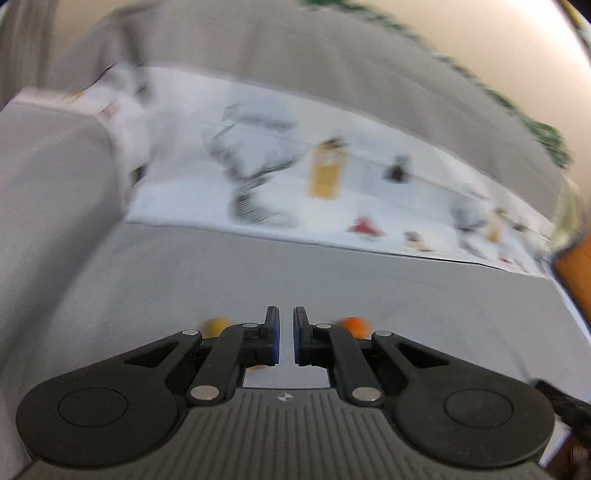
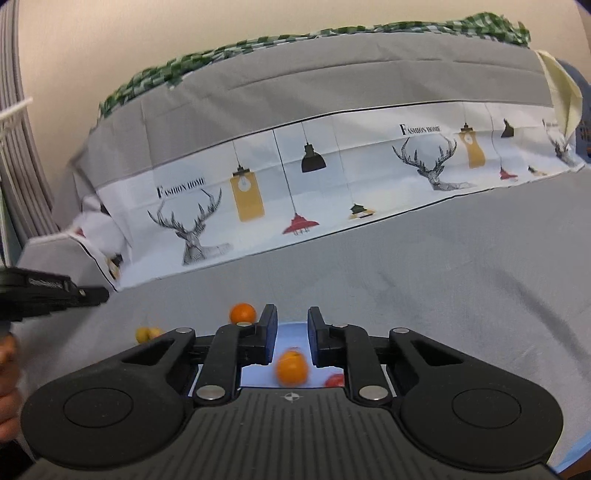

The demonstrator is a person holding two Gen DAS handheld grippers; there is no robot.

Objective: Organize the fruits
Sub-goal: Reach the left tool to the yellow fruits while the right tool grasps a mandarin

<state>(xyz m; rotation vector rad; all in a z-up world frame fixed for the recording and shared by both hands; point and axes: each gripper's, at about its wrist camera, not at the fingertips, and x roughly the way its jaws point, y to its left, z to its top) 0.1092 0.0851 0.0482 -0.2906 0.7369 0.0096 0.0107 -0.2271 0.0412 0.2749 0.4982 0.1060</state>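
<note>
In the right wrist view my right gripper [image 2: 291, 317] is open and empty, above a light blue plate [image 2: 291, 328]. An orange [image 2: 291, 367] lies on the plate below the jaws, blurred, and a red fruit [image 2: 335, 380] lies to its right. Another orange [image 2: 242, 313] sits on the grey cloth left of the plate. A small yellow fruit [image 2: 146, 333] lies further left. The left gripper [image 2: 92, 295] enters from the left edge. In the blurred left wrist view my left gripper [image 1: 286, 319] is nearly shut with nothing between its pads, with a yellow fruit [image 1: 215, 325] and an orange [image 1: 353, 325] behind it.
A grey cloth [image 2: 443, 280] covers the surface. Behind it rises a bank draped in a white printed cloth with deer and lamps [image 2: 314, 184], with a green checked cloth [image 2: 332, 33] on top. A grey cushion edge [image 1: 48, 192] stands at the left.
</note>
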